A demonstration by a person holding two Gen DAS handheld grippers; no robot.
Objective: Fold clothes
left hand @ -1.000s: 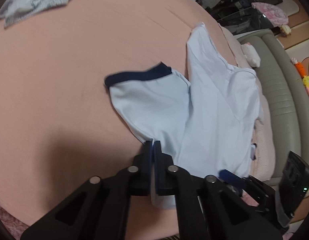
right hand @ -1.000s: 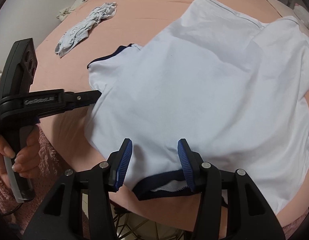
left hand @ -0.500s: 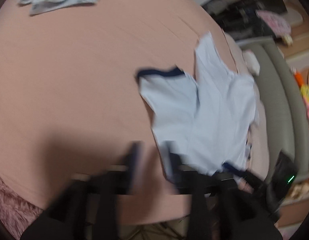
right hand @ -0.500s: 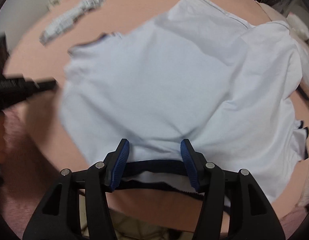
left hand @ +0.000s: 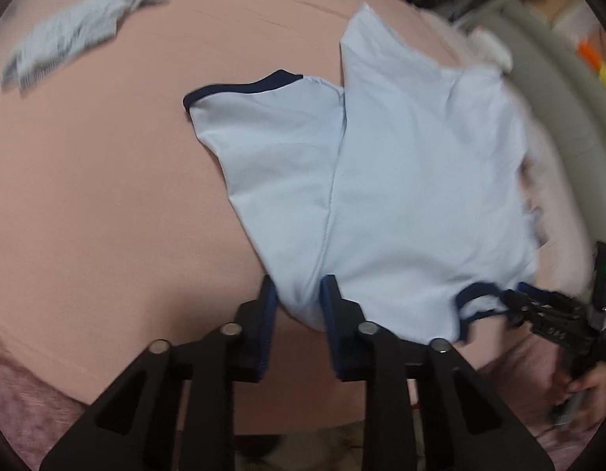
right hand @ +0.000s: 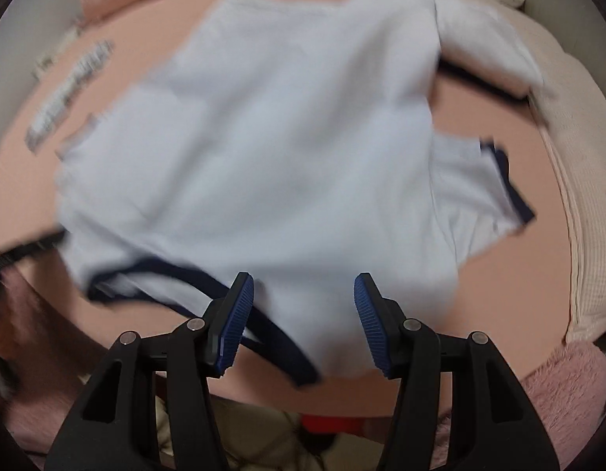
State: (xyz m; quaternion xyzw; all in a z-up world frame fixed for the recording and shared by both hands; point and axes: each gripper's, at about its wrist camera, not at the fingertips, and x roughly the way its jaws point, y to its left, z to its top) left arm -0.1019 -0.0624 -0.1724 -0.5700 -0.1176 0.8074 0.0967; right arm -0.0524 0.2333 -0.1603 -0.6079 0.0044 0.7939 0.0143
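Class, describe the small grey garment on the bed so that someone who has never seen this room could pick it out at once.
Start at the pink bed sheet that fills the view. The pale blue T-shirt with navy trim lies near its front edge. The grey crumpled garment lies apart at the far left, smaller, grey, without navy trim.

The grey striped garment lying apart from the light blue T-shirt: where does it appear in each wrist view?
Left wrist view: grey striped garment lies at the upper left on the pink sheet, far from the T-shirt.
Right wrist view: it is at the left edge, blurred, beside the T-shirt's left side.
Shared landmark: the T-shirt's navy collar.
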